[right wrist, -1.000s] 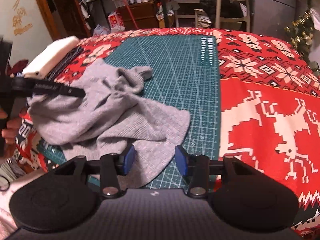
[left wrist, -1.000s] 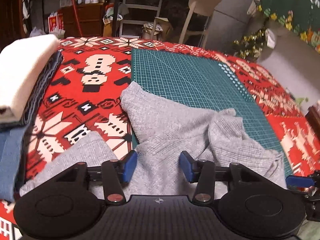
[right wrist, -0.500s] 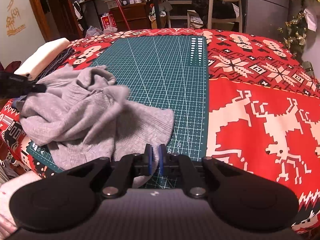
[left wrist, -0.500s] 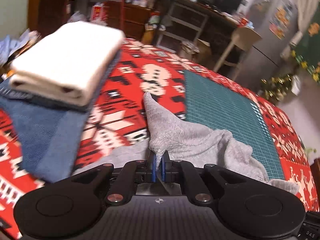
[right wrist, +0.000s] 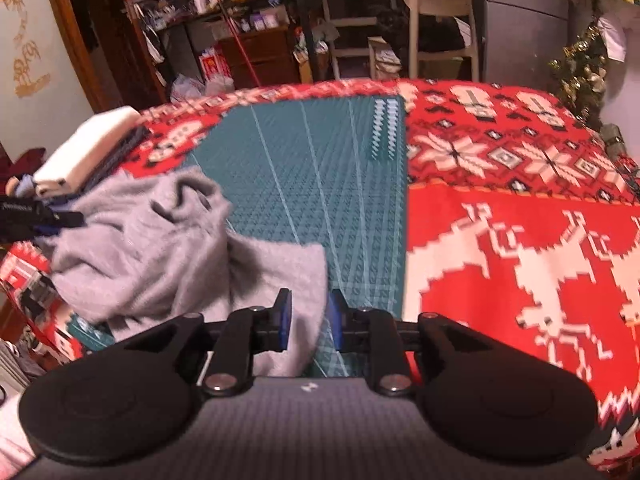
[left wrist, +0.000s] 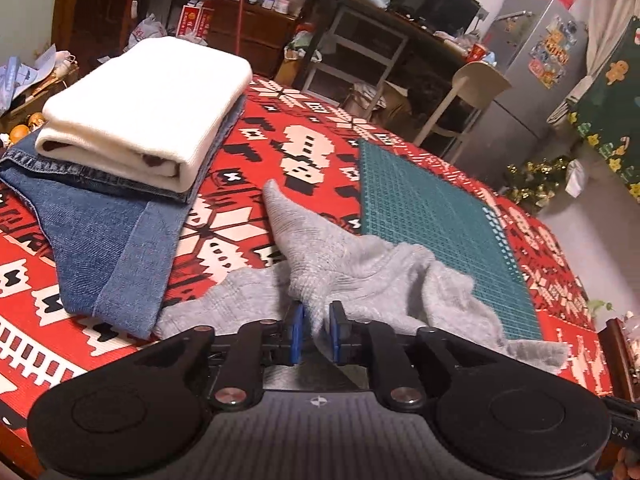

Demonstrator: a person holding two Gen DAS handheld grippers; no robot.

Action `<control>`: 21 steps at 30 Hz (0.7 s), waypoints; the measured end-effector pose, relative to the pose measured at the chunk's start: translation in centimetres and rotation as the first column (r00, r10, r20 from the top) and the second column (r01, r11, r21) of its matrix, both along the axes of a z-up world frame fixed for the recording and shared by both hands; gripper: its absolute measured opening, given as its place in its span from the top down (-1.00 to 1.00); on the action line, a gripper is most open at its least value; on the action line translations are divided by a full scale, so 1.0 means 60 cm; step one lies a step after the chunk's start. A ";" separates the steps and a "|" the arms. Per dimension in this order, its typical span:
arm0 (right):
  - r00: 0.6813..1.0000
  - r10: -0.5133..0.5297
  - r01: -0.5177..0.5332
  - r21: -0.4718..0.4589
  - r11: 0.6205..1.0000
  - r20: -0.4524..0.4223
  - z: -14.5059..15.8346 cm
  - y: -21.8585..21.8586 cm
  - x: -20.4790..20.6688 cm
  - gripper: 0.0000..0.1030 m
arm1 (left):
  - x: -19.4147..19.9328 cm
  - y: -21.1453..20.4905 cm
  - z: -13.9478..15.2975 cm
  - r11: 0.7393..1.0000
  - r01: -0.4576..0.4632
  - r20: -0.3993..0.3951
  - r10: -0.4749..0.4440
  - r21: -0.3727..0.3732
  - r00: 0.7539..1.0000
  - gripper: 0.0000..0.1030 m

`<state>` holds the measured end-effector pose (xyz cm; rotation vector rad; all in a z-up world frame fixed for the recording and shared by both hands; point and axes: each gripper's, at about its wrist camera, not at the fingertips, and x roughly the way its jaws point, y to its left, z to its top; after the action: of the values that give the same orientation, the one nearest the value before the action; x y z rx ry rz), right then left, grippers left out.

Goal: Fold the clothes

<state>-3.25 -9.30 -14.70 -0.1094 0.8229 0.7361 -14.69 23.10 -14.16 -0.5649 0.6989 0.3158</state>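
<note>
A crumpled grey knit garment (left wrist: 360,272) lies across the near left part of the green cutting mat (left wrist: 432,216) and the red patterned cloth. My left gripper (left wrist: 316,332) has a bunch of it between its blue pads, which touch it on both sides while the jaws are opening; folds run out from there. In the right wrist view the garment (right wrist: 152,248) has an edge hanging between the pads of my right gripper (right wrist: 308,320). Those jaws are opening too, and mat shows between the fabric and the right pad. The left gripper (right wrist: 40,216) reaches in at the left edge.
A folded white garment (left wrist: 152,104) lies on folded blue jeans (left wrist: 108,240) at the table's left. The red Christmas tablecloth (right wrist: 520,240) covers the table. Beyond the far edge stand a chair (right wrist: 440,12), shelves and a fridge (left wrist: 532,80).
Both grippers closed on the grey garment half a second ago and now stand a little wider. The left one shifted left toward the folded stack and rolled; the garment was drawn left and bunched.
</note>
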 end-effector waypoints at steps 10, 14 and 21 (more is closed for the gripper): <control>0.985 0.164 -0.168 0.072 0.983 0.053 0.020 0.109 0.004 0.57 | -0.021 -0.019 0.026 0.999 0.044 0.026 -0.045 0.032 0.999 0.64; 0.965 0.262 -0.262 0.065 0.963 0.010 0.005 0.147 -0.017 0.56 | -0.024 -0.019 0.022 0.998 0.057 0.019 -0.058 0.010 0.998 0.60; 0.960 0.279 -0.279 0.040 0.959 -0.003 -0.007 0.152 -0.045 0.52 | -0.024 -0.038 0.018 0.996 0.090 0.019 -0.090 0.009 0.996 0.53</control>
<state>-5.96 -0.21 -15.12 -0.1899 0.8092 1.0195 -16.14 20.80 -13.06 -0.5262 0.7022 0.2287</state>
